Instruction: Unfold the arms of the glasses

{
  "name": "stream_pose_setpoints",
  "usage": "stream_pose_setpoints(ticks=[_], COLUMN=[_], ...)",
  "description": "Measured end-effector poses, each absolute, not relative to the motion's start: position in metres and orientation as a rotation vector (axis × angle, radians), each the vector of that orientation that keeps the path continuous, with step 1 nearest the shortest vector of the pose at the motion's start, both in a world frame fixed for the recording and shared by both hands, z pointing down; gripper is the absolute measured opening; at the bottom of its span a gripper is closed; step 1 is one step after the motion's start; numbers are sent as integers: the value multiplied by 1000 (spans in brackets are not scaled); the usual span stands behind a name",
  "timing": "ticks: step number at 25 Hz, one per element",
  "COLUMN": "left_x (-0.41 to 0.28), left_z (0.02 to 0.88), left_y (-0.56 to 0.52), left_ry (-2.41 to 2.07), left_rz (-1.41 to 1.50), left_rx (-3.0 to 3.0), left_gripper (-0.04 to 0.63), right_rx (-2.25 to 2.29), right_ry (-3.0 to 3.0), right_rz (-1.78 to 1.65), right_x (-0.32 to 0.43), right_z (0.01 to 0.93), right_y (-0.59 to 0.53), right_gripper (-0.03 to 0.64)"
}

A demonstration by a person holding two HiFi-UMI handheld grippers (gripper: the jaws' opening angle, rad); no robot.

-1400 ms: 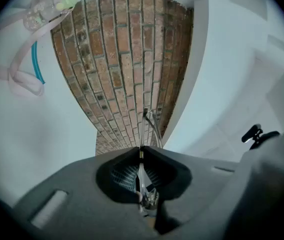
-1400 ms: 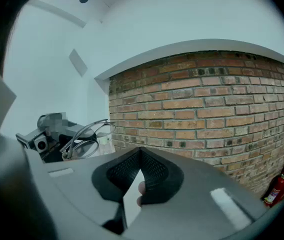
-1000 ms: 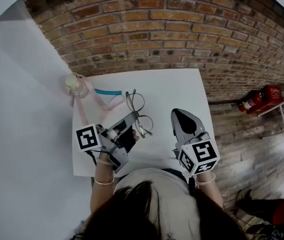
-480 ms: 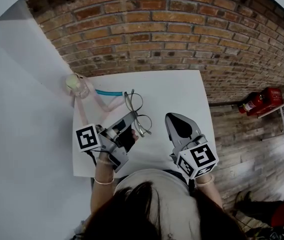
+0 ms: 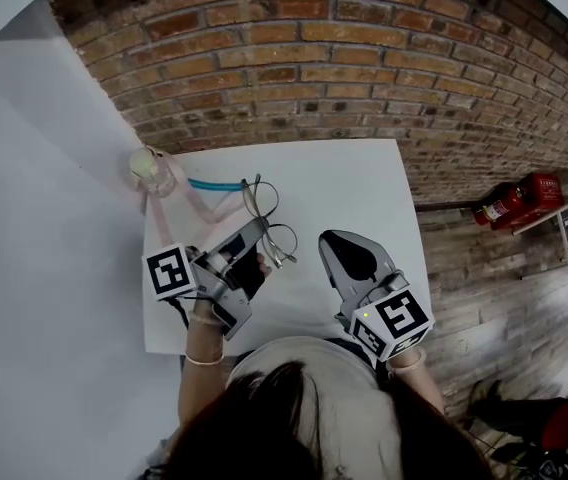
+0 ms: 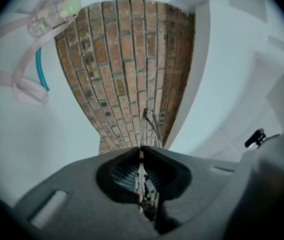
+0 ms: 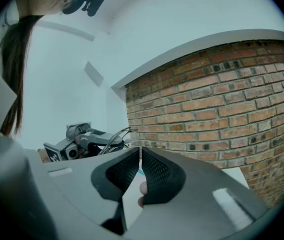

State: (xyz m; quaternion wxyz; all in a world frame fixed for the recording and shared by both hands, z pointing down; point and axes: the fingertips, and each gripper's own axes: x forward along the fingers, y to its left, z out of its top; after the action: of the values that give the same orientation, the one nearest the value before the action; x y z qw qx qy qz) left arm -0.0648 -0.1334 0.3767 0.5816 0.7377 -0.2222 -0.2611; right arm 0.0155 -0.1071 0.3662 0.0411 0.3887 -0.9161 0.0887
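Thin metal-framed glasses (image 5: 262, 218) are held over the white table (image 5: 364, 183), with my left gripper (image 5: 257, 234) shut on one end of the frame. In the left gripper view the frame (image 6: 150, 125) sticks out edge-on past the closed jaws of the left gripper (image 6: 140, 151). My right gripper (image 5: 336, 244) hangs a short way to the right of the glasses, shut with nothing in it. The right gripper view shows the right gripper (image 7: 140, 151) with its jaws almost touching, and the glasses (image 7: 118, 136) beyond in the left gripper (image 7: 77, 141).
A small clear bottle with a green cap (image 5: 149, 168) and a pink strap (image 5: 194, 203) sits at the table's far left corner, beside a teal tube (image 5: 214, 184). A brick wall (image 5: 364, 58) runs behind the table. A red fire extinguisher (image 5: 519, 198) lies on the floor at right.
My right gripper has moved left, closer to the glasses. The left gripper has shifted slightly left and away with the glasses in it.
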Motion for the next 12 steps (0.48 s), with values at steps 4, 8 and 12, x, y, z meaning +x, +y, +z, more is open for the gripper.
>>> stream_pose_setpoints(ticks=[4, 8, 12], left_x=[-70, -73, -72], left_z=[376, 377, 378], left_y=[-136, -138, -140], left_ry=[-535, -544, -547], left_rz=[-616, -621, -620], left_rx=[1721, 1720, 1723], left_gripper=[23, 23, 23], right_rx=[1132, 1080, 1032], right_ry=[-2837, -2848, -2864], right_rz=[275, 274, 271], right_x=[8, 0, -6], right_z=[365, 367, 368], right_y=[-101, -96, -91], right_gripper=[28, 37, 44])
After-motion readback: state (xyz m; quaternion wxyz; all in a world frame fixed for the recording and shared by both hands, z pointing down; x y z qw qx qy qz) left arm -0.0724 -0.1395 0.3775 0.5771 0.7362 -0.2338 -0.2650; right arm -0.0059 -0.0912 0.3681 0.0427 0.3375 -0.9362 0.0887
